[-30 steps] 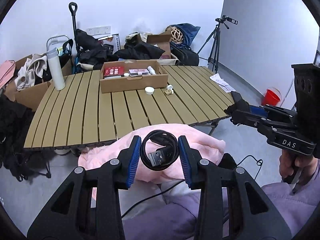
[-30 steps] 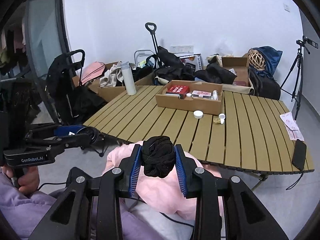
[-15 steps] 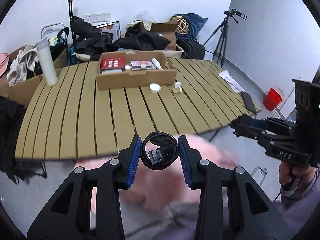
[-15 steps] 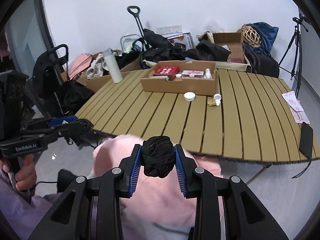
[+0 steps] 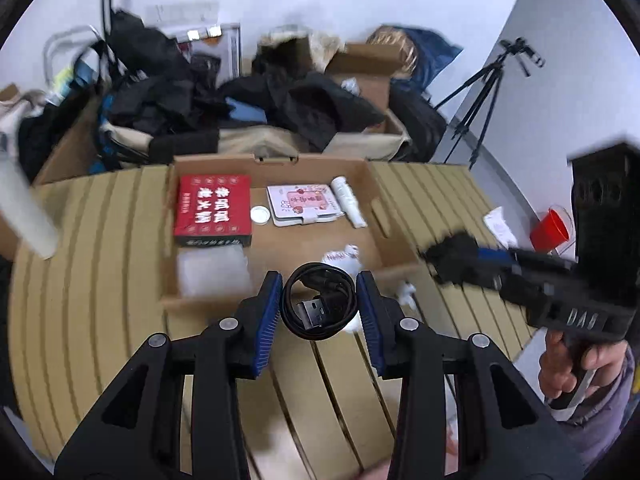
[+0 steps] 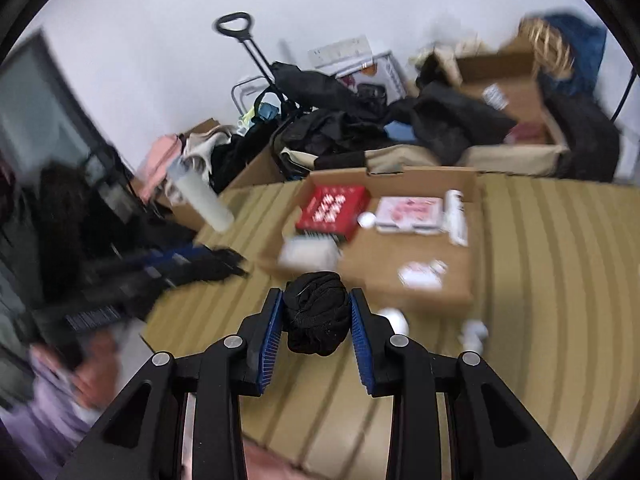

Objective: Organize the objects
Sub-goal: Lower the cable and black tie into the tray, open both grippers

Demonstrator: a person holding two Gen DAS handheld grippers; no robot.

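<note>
Gripping a coiled black USB cable [image 5: 319, 301] in the left claw [image 5: 319, 312] and a balled black sock [image 6: 316, 312] in the right claw [image 6: 316, 322], both just short of the open brown cardboard box [image 5: 394, 240], risks an early drop onto the slatted counter [image 5: 100, 264].

Box [image 5: 384, 216] front prob. open.

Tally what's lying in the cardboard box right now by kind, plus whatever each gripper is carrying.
In the cardboard box:
Red box: 1
Pink-printed case: 1
White tube: 1
Small round white lid: 1
Clear plastic packet: 1
Crumpled white wrapper: 1
Held:
Coiled USB cable, left gripper: 1
Black fabric bundle, right gripper: 1
Total: 8
</note>
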